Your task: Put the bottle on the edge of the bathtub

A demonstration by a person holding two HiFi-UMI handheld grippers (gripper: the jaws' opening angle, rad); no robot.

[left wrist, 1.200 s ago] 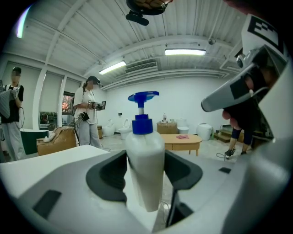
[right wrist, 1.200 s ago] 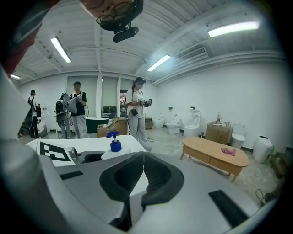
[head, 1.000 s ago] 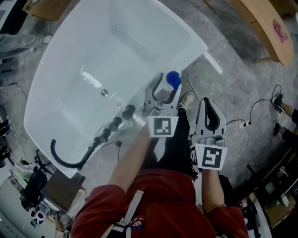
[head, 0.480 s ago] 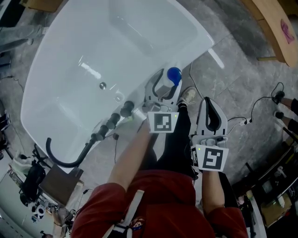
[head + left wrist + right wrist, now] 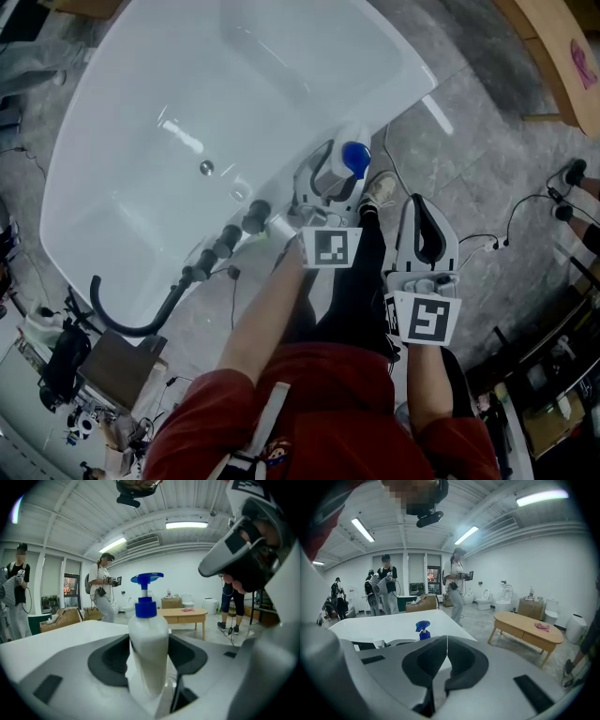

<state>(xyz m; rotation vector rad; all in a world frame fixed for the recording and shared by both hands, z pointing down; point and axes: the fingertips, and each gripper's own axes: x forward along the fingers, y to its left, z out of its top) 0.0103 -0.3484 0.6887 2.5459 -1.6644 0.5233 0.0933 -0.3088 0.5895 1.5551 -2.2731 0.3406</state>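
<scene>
A white bottle [image 5: 342, 161] with a blue pump top [image 5: 354, 157] stands upright between the jaws of my left gripper [image 5: 326, 180], which is shut on it. It hangs over the near right rim of the white bathtub [image 5: 405, 92]. In the left gripper view the bottle [image 5: 148, 651] fills the gap between the dark pads, its base hidden, with the tub's rim [image 5: 70, 631] behind it. My right gripper [image 5: 427, 228] is over the floor to the right, shut and empty. In the right gripper view its jaws [image 5: 446, 654] meet, and the blue pump top [image 5: 423, 629] shows beyond them.
Round tap knobs [image 5: 253, 217] and a black hose [image 5: 131, 323] sit along the tub's near rim, a drain [image 5: 206, 169] in its floor. A shoe [image 5: 378, 195] and cables [image 5: 487, 246] are on the stone floor. A wooden table [image 5: 527, 626] and several people [image 5: 457, 581] stand beyond.
Both grippers have sunk slightly. The bottle stays in the left gripper and sits a little lower, closer to the tub's rim.
</scene>
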